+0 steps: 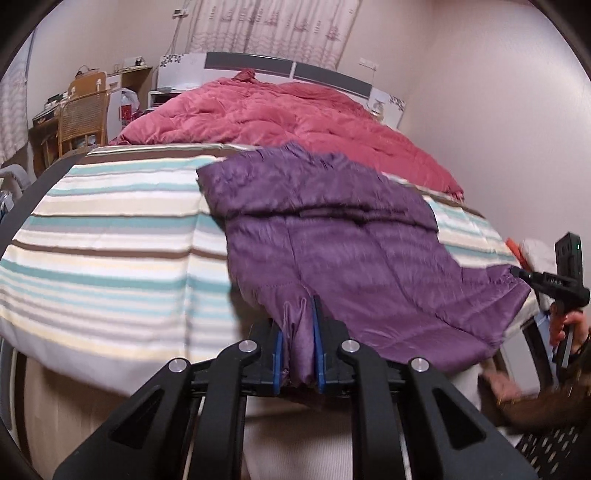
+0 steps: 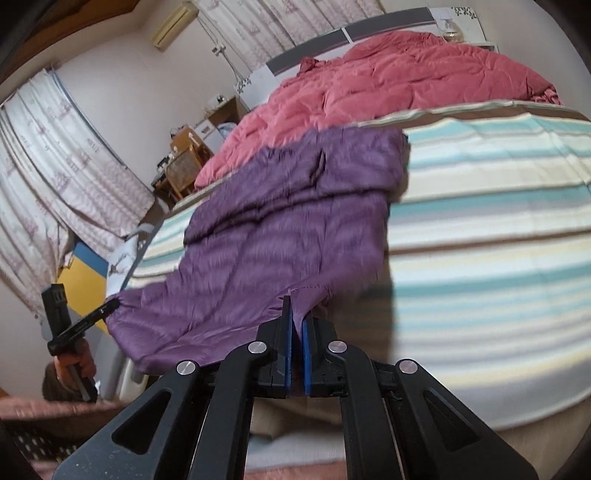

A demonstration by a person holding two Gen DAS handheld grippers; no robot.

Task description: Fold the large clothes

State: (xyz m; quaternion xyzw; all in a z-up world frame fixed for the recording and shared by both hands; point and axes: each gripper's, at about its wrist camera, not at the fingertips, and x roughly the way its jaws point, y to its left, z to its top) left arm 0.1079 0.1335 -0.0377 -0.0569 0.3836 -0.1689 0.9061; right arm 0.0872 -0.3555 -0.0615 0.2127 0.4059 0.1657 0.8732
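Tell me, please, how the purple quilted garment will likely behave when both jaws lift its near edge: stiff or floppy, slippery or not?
The purple garment probably stays floppy: between the two grips its hem sags and creases. Its shiny fabric looks slippery, so it may slide on the striped cover. It seems light, since thin pinches hold it.

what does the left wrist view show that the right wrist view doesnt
Only the left wrist view shows the left gripper close up, shut on a bunched corner of the purple jacket, plus the orange-and-white item at the bed's edge. Only the right wrist view shows the right gripper close up, shut on another hem corner, the wall air conditioner and the yellow-and-blue panel. Both share the jacket, the striped blanket, the pink quilt and the wicker chair.
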